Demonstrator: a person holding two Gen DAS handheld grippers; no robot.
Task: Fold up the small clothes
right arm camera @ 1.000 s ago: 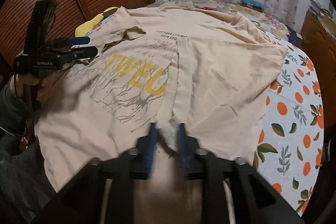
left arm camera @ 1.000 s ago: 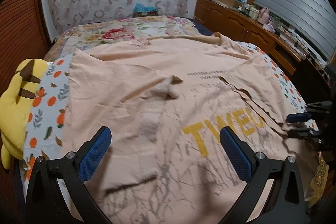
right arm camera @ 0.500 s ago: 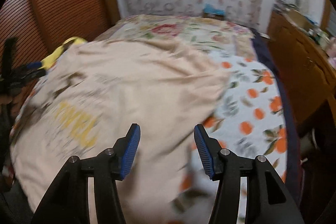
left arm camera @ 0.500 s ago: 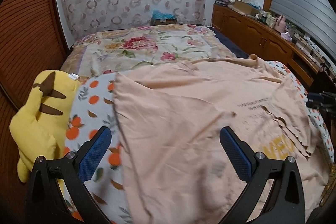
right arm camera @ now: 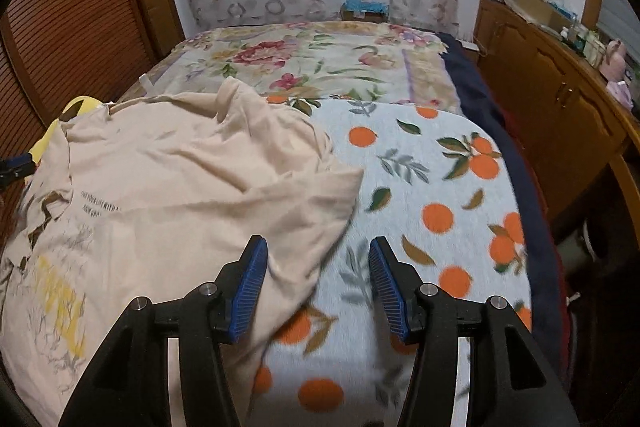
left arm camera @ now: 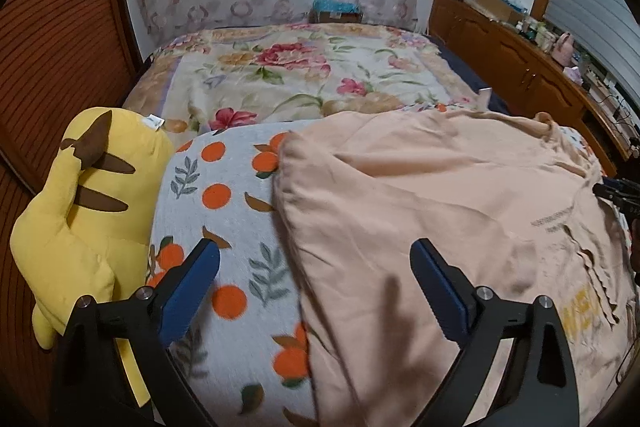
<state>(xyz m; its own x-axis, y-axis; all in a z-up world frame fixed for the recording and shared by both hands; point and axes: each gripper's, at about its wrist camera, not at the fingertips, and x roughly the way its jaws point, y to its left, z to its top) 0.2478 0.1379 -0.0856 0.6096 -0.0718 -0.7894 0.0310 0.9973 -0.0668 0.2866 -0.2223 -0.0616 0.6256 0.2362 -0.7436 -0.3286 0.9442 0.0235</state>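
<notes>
A peach cotton T-shirt with yellow block lettering and a grey branch print (left arm camera: pixel 460 211) lies spread across the near half of the bed, on a pale grey fleece blanket patterned with oranges and leaves (left arm camera: pixel 224 195). Its cloth is rumpled, with one rounded corner lying over the blanket on either side. A cream floral quilt with red blooms (left arm camera: pixel 288 75) covers the far half of the bed. A yellow plush toy with brown stripes (left arm camera: pixel 84 195) rests against the blanket's edge, beside the brown slatted wooden panel (left arm camera: pixel 60 39).

The left gripper (left arm camera: pixel 316 279) hangs above the shirt's side edge, its blue-padded jaws wide apart and closing slightly; one jaw stands over the blanket, the other over the shirt, and the cloth lies below them, not pinched. The right gripper (right arm camera: pixel 316 283) hangs over the opposite corner of the shirt, jaws parted about halfway with nothing gripped; shirt fabric lies beneath its left pad, blanket beneath its right
</notes>
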